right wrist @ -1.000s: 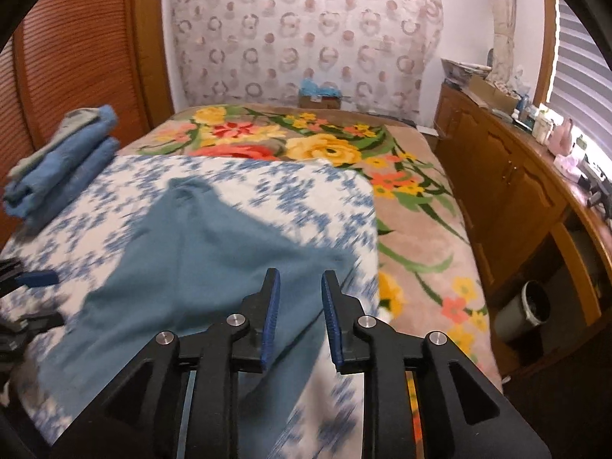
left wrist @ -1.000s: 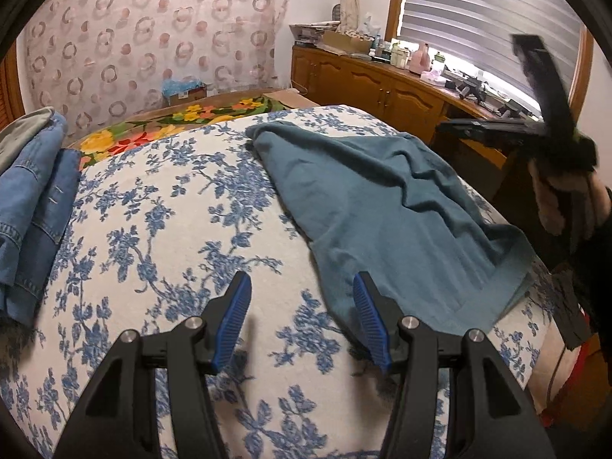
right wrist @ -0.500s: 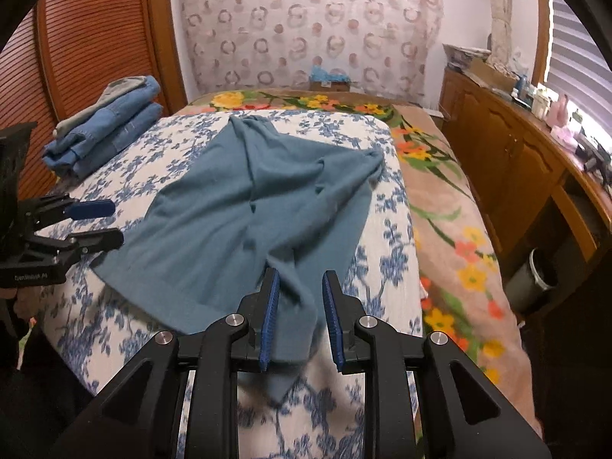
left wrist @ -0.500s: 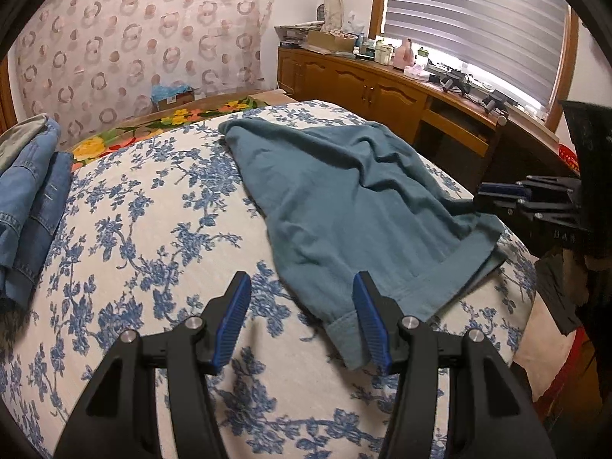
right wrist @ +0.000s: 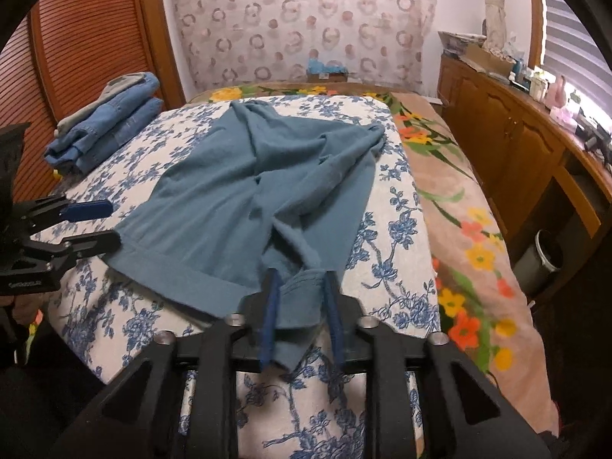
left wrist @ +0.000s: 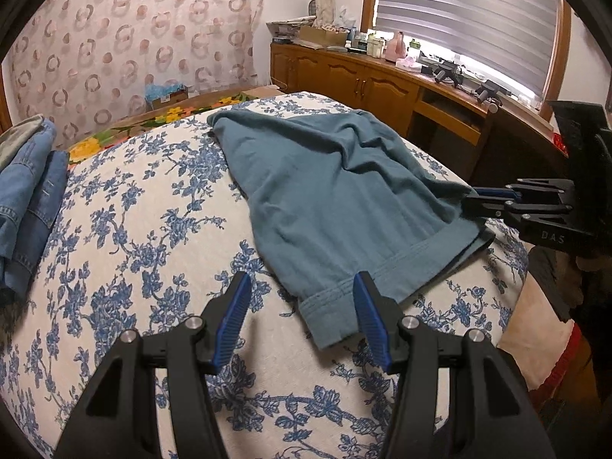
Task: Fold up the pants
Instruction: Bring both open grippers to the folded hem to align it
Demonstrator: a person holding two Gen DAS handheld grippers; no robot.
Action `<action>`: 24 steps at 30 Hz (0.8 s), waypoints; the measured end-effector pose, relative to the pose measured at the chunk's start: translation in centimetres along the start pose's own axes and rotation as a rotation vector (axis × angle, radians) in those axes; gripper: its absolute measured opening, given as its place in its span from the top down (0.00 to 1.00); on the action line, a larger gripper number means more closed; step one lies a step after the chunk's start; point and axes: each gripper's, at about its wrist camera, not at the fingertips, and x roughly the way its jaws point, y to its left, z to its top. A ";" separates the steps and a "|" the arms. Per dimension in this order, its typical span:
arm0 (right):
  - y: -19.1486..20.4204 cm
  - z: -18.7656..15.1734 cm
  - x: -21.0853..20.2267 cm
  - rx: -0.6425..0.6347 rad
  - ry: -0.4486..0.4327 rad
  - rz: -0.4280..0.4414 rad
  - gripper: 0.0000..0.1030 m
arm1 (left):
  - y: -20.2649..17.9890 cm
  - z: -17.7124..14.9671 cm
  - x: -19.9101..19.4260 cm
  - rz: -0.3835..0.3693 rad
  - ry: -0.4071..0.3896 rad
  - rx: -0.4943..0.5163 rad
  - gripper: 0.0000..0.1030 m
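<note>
Right gripper [right wrist: 300, 311] closing around teal pants [right wrist: 264, 187] waistband corner.

A home bedroom: floral-covered bed [left wrist: 153, 229], wooden cabinets [left wrist: 363, 84], blinds [left wrist: 478, 11].

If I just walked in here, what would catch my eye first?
Probably the teal pants spread rumpled across the blue-flowered bedspread, with the right gripper closing around one hem corner and the left gripper open at the other. Next, the folded jeans stacked at the bed's far left.
</note>
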 end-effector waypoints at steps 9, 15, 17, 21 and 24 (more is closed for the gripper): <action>0.6 -0.5 -3.2 0.009 -0.033 0.022 0.93 | 0.3 0.6 -1.5 0.014 -0.028 0.018 0.47; 0.2 -1.8 -2.2 0.040 0.006 -0.010 0.86 | 0.8 0.5 -2.2 0.035 -0.022 0.026 0.47; 0.1 -1.8 -2.4 0.054 -0.007 -0.015 0.80 | 1.0 0.3 -2.4 0.034 -0.015 0.025 0.47; -0.2 -1.7 -3.0 0.072 -0.040 -0.010 0.79 | 1.0 0.0 -2.1 0.023 -0.002 0.014 0.47; -0.1 -1.6 -2.8 0.073 -0.043 -0.017 0.78 | 0.9 0.1 -1.9 0.016 0.003 0.011 0.47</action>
